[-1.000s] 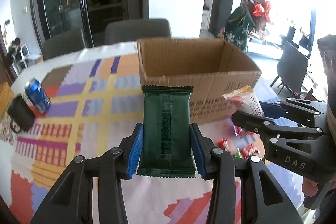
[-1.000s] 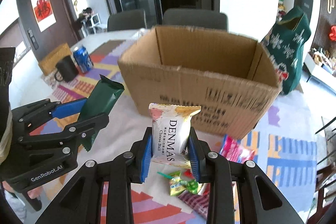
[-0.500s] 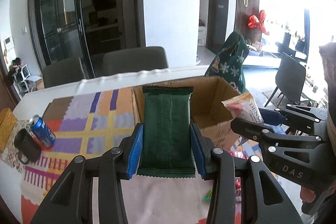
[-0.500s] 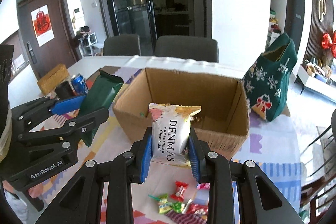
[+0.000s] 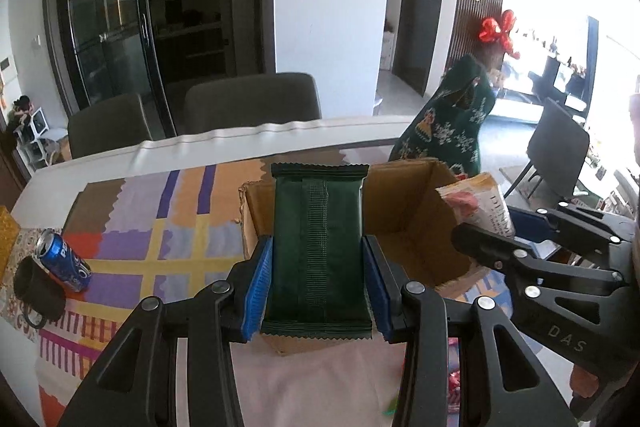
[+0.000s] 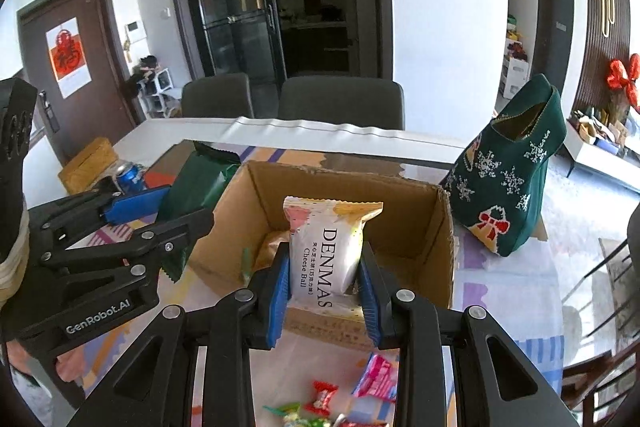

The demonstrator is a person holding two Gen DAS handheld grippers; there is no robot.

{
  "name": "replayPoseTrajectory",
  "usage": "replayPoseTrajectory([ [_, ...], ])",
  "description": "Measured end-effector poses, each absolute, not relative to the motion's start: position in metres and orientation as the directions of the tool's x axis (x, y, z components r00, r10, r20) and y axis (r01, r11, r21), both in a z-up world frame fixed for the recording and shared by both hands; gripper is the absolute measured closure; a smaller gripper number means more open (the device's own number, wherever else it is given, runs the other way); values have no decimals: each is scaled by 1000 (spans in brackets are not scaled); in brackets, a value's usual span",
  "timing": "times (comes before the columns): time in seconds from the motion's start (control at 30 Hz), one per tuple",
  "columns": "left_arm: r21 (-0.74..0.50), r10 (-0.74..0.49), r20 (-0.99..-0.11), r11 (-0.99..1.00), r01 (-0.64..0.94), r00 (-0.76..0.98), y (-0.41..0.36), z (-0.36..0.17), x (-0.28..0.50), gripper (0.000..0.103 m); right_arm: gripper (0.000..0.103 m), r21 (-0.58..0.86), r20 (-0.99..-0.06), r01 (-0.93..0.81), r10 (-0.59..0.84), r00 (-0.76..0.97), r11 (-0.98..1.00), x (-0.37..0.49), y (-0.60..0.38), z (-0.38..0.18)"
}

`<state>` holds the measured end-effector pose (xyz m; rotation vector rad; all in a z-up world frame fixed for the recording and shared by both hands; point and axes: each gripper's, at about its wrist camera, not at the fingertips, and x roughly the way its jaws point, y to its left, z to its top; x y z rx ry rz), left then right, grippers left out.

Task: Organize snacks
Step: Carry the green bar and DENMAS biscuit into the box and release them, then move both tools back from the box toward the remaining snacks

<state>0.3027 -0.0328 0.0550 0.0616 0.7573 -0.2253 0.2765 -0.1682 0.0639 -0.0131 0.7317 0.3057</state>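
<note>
Candies point(image 6: 320, 403) cut off at bottom edge, box point(image 5: 404, 227) floor partly hidden by packets

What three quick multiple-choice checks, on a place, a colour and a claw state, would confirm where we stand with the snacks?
1. The blue can lies:
A. inside the cardboard box
B. on the table, left of the cardboard box
C. in the green stocking

2. The packet in the left claw is:
A. red
B. white
C. dark green

3. The right claw is:
A. shut on the Denmas packet
B. open, empty
C. gripping a can

Answers: 1 B, the can rests beside the black mug; 2 C, its wrapper is dark green; 3 A, both pads press the packet's sides.
</note>
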Motion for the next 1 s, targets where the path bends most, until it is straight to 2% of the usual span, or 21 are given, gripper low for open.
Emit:
replayPoseTrajectory([
  [0.3, 15, -137, -723, 977, 214, 678, -40, 43, 327, 59, 70, 72, -688, -264, 239, 685, 962, 308, -166, 55],
  [0.33, 24, -126, -725, 978, 208, 677, -40, 43, 329, 57, 70, 69, -691, -263, 236, 683, 962, 310, -166, 54],
  [0.4, 61, -80, -718, 982, 177, 692, -41, 43, 328, 45, 69, 57, -687, -255, 224, 692, 965, 313, -166, 52],
  [0.43, 70, -74, -706, 982, 174, 704, -41, 44, 325, 38, 60, 43, -684, -243, 206, 700, 969, 313, -167, 52],
  [0.5, 76, -74, -694, 981, 176, 716, -41, 46, 320, 35, 42, 10, -689, -202, 153, 708, 979, 313, -170, 50],
  [1.0, 24, -155, -665, 973, 229, 731, -40, 50, 258, 31, 42, 35, -648, -190, 167, 743, 981, 259, -188, 55],
])
